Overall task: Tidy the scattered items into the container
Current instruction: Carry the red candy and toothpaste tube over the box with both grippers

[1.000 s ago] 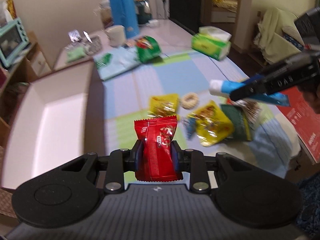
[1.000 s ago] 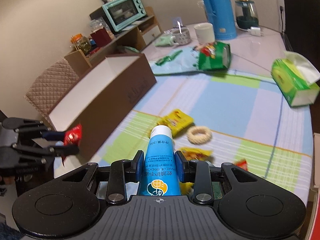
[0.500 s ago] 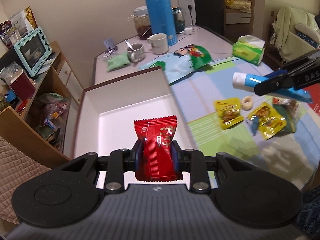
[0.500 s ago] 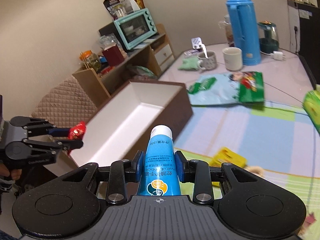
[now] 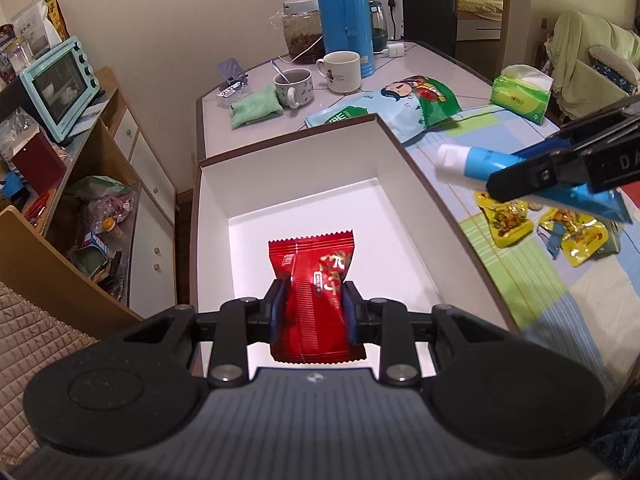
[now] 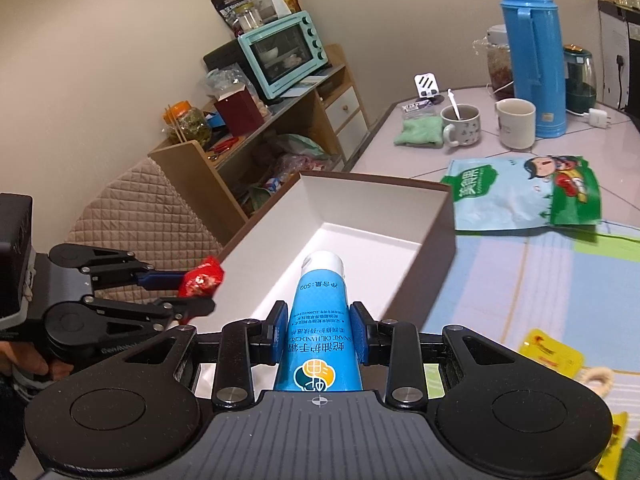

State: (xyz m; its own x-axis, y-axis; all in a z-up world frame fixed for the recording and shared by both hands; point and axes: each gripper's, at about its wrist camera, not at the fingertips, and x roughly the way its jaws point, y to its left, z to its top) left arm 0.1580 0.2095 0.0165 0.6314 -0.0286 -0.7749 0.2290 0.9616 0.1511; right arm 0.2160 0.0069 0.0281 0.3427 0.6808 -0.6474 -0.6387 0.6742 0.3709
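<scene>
The big white box (image 5: 304, 184) sits on the table, and the left gripper (image 5: 313, 312) pinches a red snack packet (image 5: 314, 280) right above it, now over the box instead of the cloth. Only the right view shows the right gripper (image 6: 320, 334) squeezing the blue tube (image 6: 320, 320), its cap now over the box, and a hand (image 6: 36, 364).

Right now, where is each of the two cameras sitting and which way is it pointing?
Left wrist: on the left gripper, looking down into the box; it grips the red packet.
Right wrist: on the right gripper, facing across the box toward the shelf; it grips the blue tube, a hand at left.
Shared: box, each other's gripper, blue thermos.
</scene>
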